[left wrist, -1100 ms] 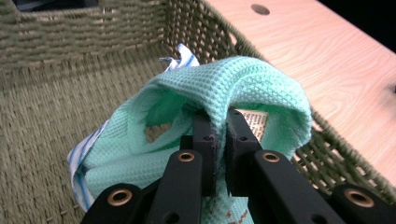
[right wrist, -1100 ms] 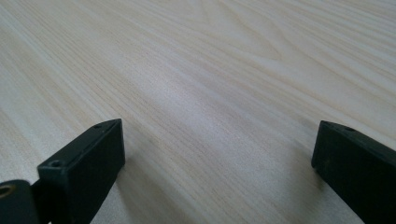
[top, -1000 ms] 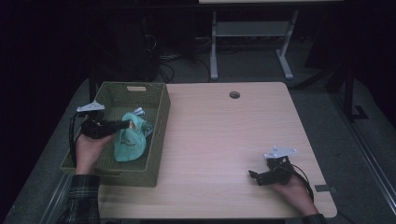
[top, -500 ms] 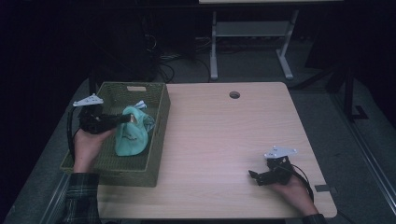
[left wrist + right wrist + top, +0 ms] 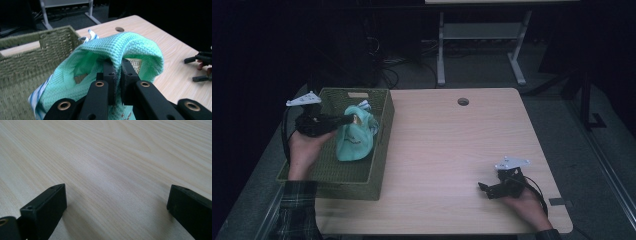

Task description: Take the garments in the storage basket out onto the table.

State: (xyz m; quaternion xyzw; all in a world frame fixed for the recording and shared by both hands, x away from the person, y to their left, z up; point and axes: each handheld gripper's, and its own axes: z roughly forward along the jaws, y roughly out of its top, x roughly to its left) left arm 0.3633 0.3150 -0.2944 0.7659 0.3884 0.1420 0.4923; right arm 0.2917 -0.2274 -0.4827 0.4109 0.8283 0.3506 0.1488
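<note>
A mint-green waffle-weave cloth hangs above the green woven basket at the table's left. My left gripper is shut on a fold of that cloth, its two black jaws pinching the fabric near a white care label. The cloth's lower part still droops into the basket. A striped white-and-blue cloth peeks out behind it. My right gripper rests low on the table near the front right, jaws wide apart with bare wood between them.
The light wooden table has a round cable hole at the back. A grey metal stand and cables lie on the dark floor beyond. The other hand's gripper shows at the right of the left gripper view.
My left gripper has risen with the green cloth, drawing it up out of the basket. The right gripper has stayed where it was.
</note>
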